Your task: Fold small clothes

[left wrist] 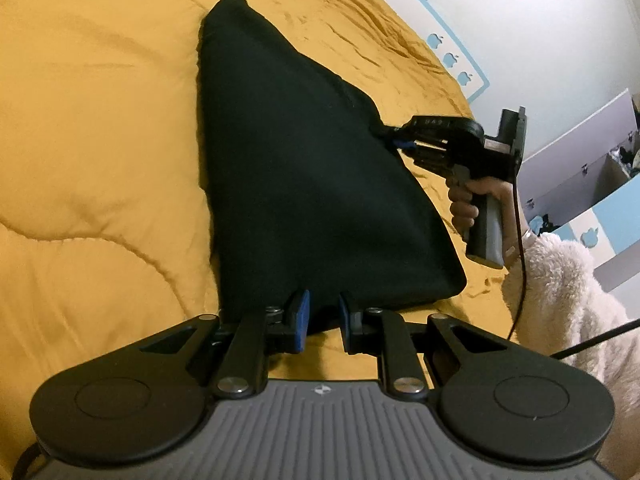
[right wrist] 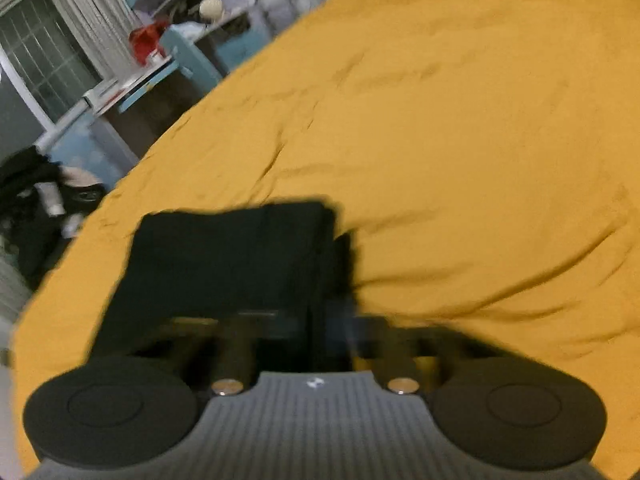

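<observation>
Since mustard-yellow quilted bedspread (left wrist: 100,128) gives underfoot, my black soft cloth garment (left wrist: 288,168) lying on it looks light, floppy, non-slip. Best hold: edges. Right gripper (left wrist: 394,142) clenched on its side edge; left gripper (left wrist: 323,314) pinching near hem.

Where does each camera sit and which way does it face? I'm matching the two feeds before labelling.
Left wrist: on the left gripper, looking forward and down over the black garment on the yellow quilt; shows the right gripper and the hand holding it.
Right wrist: on the right gripper, blurred, looking down over the same garment towards a window.
Shared: garment and quilt.
</observation>
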Motion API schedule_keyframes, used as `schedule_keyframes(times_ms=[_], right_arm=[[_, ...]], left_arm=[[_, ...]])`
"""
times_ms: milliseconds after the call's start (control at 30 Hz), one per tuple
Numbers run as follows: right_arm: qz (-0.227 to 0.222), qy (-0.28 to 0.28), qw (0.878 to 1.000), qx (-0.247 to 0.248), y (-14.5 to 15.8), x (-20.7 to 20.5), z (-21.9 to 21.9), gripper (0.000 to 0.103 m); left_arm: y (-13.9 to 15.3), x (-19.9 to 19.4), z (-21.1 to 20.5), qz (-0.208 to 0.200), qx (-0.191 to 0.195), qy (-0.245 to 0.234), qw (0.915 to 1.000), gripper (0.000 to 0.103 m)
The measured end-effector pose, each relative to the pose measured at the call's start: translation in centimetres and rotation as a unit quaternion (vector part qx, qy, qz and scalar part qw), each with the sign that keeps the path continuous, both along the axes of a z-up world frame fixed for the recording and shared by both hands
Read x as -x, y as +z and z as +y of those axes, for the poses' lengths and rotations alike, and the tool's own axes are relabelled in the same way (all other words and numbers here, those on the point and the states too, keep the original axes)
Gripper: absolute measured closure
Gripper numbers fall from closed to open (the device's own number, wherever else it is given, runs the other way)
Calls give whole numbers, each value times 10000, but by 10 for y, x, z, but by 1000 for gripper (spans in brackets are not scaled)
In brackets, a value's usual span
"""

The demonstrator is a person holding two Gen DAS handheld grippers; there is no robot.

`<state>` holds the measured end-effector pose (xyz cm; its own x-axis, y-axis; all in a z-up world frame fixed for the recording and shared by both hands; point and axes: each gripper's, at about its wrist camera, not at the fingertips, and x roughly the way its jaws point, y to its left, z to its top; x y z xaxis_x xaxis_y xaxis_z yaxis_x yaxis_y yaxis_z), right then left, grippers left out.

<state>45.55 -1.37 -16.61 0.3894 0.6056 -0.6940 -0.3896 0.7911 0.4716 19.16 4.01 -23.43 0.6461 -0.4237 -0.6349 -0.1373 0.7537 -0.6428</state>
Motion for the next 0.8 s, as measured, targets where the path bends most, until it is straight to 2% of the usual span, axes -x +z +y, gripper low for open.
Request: schedule_keyframes(times_ms=[100, 133, 233, 267, 333, 367, 433, 533, 600, 667, 767, 800], right_arm=[[-313, -236, 9992, -83, 13, 5, 0, 102], [-254, -265, 9993, -16, 10, 4, 3, 102], [-84, -104, 9983, 566, -18, 4, 8, 100], [-123, -82, 9984, 552, -23, 5, 6, 97], [-177, -171, 9986, 462, -15, 10, -2, 78], [-268, -254, 9983, 457, -6, 16, -7, 78], [-643, -154, 9972, 345, 20, 41, -20, 78], [-1269, 163, 9917, 151, 58, 101, -44, 78], [-1363, 379, 9899, -45, 71, 146, -61, 78], [-1231, 599, 9904, -165, 71, 180, -71, 78], [-1335, 751, 9881, 167, 57, 210, -73, 80], [-1309, 703, 9886, 253, 47, 215, -71, 86]], left_arm=[[2, -2, 2, -9, 53, 4, 10000, 80], [1, -2, 3, -15, 42, 3, 10000, 81], [3, -1, 3, -35, 74, 13, 10000, 81], [5, -1, 4, -21, 82, 9, 10000, 81], [9, -2, 6, 11, 102, -10, 9999, 81], [12, -1, 7, 12, 97, -7, 10000, 81], [25, 4, 7, -101, -89, 164, 9998, 81], [44, 10, 2, -309, -557, 280, 9976, 81], [54, 16, 1, -431, -600, 348, 9967, 81], [58, 20, 0, -490, -541, 388, 9966, 79], [53, 22, -2, -367, -704, 457, 9958, 79], [48, 22, -3, -268, -801, 490, 9952, 79]])
